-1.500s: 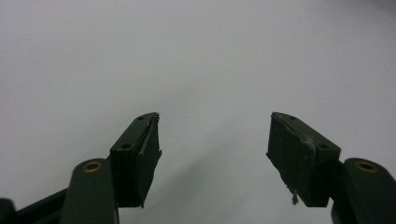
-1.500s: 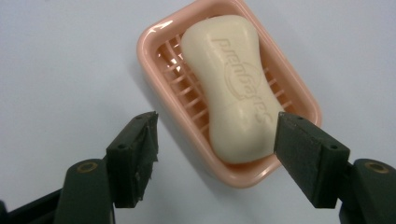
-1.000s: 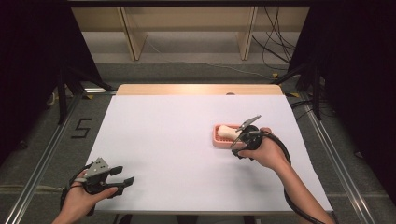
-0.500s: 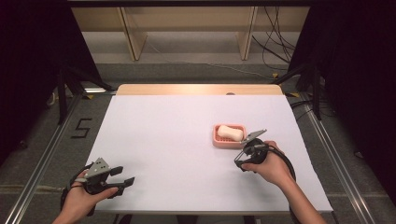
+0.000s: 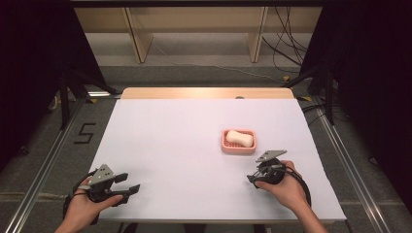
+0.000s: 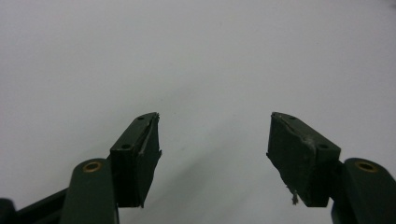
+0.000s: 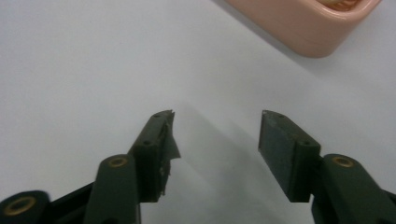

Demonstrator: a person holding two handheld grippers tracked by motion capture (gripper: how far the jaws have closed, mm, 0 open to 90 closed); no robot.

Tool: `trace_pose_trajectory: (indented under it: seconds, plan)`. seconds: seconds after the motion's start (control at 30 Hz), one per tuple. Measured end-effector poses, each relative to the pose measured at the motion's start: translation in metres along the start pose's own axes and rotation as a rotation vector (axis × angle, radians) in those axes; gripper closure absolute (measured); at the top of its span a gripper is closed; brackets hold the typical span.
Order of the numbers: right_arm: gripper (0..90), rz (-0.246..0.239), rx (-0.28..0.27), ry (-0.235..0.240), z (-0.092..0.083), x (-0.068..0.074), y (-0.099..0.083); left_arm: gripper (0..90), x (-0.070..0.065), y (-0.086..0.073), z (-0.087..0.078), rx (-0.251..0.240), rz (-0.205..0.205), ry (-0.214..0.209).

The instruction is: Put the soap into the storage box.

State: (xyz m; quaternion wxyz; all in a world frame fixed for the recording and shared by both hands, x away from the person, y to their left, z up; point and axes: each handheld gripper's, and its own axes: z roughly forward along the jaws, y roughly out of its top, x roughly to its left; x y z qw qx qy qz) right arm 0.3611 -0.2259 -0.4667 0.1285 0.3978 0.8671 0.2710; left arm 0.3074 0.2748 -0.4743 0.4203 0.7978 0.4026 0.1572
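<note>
While gripped in a hand at the near left edge of the white-covered table, left tool lay with jaws spread, empty. Near right, right tool with jaws just narrowed, gap remaining, pinching nothing. Just beyond, pink rectangular plastic soap dish with pale oblong soap bar inside.

light: bright, even on table | surroundings: dark | gripper views: soft focus, faint shadows
</note>
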Motion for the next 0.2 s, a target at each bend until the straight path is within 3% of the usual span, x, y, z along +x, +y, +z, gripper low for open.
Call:
trace_pose_trajectory:
  seconds: [0.03,0.1,0.2]
  plan:
    - [49.0,0.036,-0.012,0.005,0.0005,0.0021,-0.0011,33.7,-0.0003,-0.0001,0.0,0.003,-0.007,-0.002]
    - [52.4,0.029,-0.005,0.002,-0.0032,0.001,-0.0027,33.7,-0.0004,0.0,0.0004,0.003,-0.003,-0.002]
    - [53.4,0.06,-0.016,0.003,-0.005,0.0022,-0.0036,33.7,-0.0008,0.0002,0.0002,0.004,-0.004,0.001]
